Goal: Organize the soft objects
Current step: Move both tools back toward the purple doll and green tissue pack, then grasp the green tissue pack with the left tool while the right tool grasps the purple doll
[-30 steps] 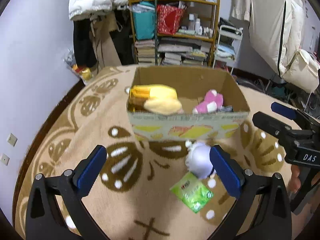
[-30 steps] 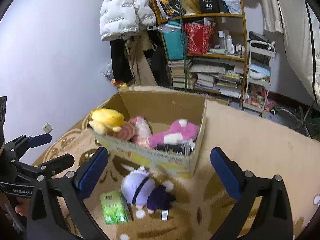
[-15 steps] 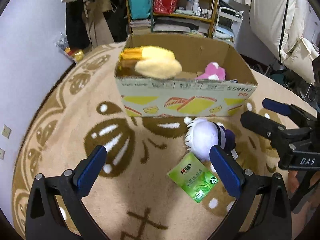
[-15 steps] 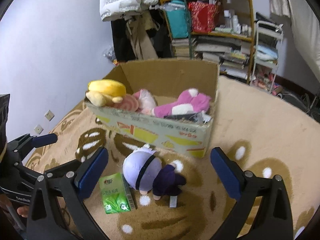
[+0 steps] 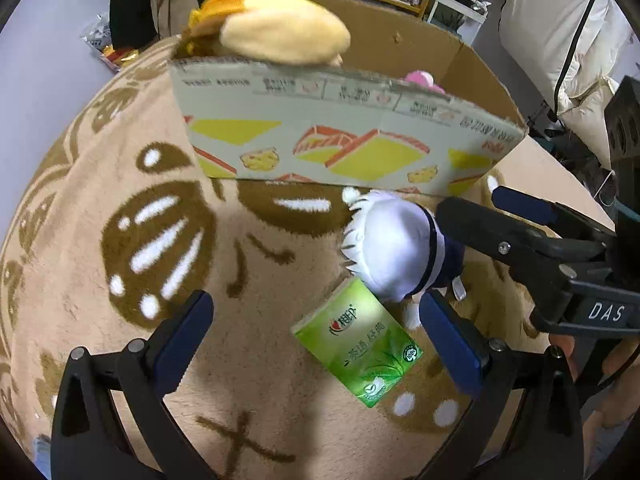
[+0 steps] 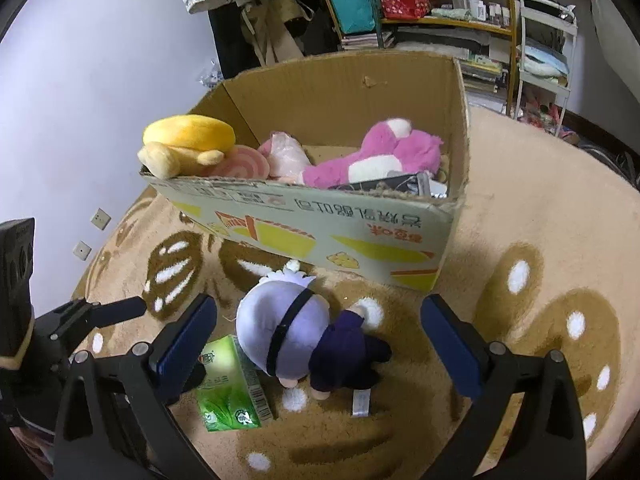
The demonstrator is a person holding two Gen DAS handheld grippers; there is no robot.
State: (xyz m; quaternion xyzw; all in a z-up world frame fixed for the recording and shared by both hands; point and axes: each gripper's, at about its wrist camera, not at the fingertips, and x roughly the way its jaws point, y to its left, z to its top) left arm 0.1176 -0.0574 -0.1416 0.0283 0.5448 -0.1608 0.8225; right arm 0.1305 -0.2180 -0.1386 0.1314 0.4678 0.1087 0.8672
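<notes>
On the rug just before the cardboard box (image 6: 360,236), the doll (image 6: 292,336) and tissue pack (image 5: 356,344) now loom closer: I've dropped both grippers, left gripper (image 5: 316,336) and right gripper (image 6: 320,340), jaws wide and empty, so pickup seems next.

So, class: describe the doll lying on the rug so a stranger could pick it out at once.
Find the cardboard box on the tan rug. Just in front of its printed side lies a plush doll, beside a green tissue pack. Unlike the toys inside the box, it has a pale lilac head, black band and dark purple body.
</notes>
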